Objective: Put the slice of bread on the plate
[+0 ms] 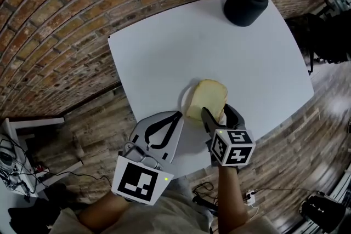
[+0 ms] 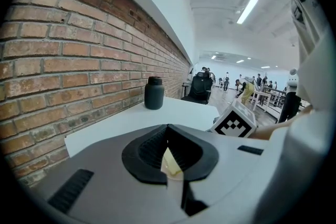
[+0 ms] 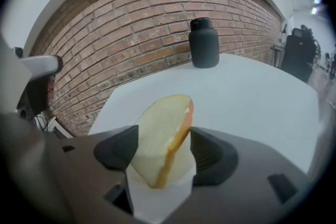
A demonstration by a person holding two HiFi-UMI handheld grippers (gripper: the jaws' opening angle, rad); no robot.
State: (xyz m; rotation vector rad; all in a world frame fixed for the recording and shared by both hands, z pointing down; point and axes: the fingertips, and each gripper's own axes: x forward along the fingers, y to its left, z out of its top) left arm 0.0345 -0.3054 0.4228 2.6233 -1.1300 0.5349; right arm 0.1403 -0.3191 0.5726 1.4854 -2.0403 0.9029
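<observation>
A pale slice of bread (image 1: 208, 96) with a tan crust lies over a white plate (image 1: 185, 99) near the front edge of the white table (image 1: 164, 57). My right gripper (image 1: 215, 111) stands open around the slice's near end. In the right gripper view the slice (image 3: 163, 134) leans tilted between the dark pads (image 3: 118, 147), with a gap on each side. My left gripper (image 1: 176, 116) hovers just left of the plate, its fingers meeting at the tips with nothing in them. Its jaws look shut in the left gripper view (image 2: 168, 136) too.
A black jug (image 1: 248, 0) stands at the table's far right corner, also seen as a jug (image 3: 203, 43) against the brick wall (image 1: 66, 13). Wooden floor surrounds the table. People and chairs are far off in the room behind.
</observation>
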